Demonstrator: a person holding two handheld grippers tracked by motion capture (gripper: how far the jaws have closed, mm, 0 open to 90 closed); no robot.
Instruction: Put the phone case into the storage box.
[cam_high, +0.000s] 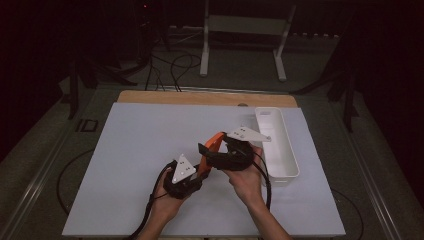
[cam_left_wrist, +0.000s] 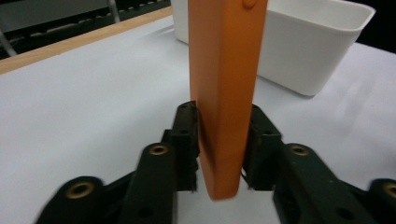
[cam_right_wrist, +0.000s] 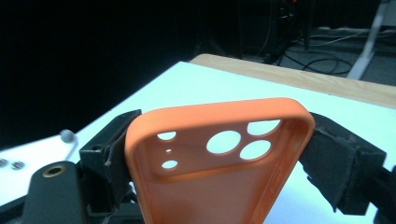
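An orange phone case (cam_high: 214, 139) is held above the white table top (cam_high: 140, 150), between both grippers. My left gripper (cam_high: 199, 174) is shut on its lower end; in the left gripper view the case (cam_left_wrist: 226, 93) stands edge-on between the jaws of that gripper (cam_left_wrist: 223, 140). My right gripper (cam_high: 216, 148) is shut across the case's width near the camera-hole end. The right gripper view looks into the hollow inside of the case (cam_right_wrist: 210, 186), and the pads of that gripper (cam_right_wrist: 219, 154) press on both its long sides.
A long white bin (cam_high: 280, 145) lies along the table's right side, close to the right hand, and also stands behind the case as the bin (cam_left_wrist: 303, 51) in the left gripper view. A wooden strip (cam_high: 200, 97) borders the far edge. A white stand (cam_high: 245, 30) and cables lie on the floor beyond.
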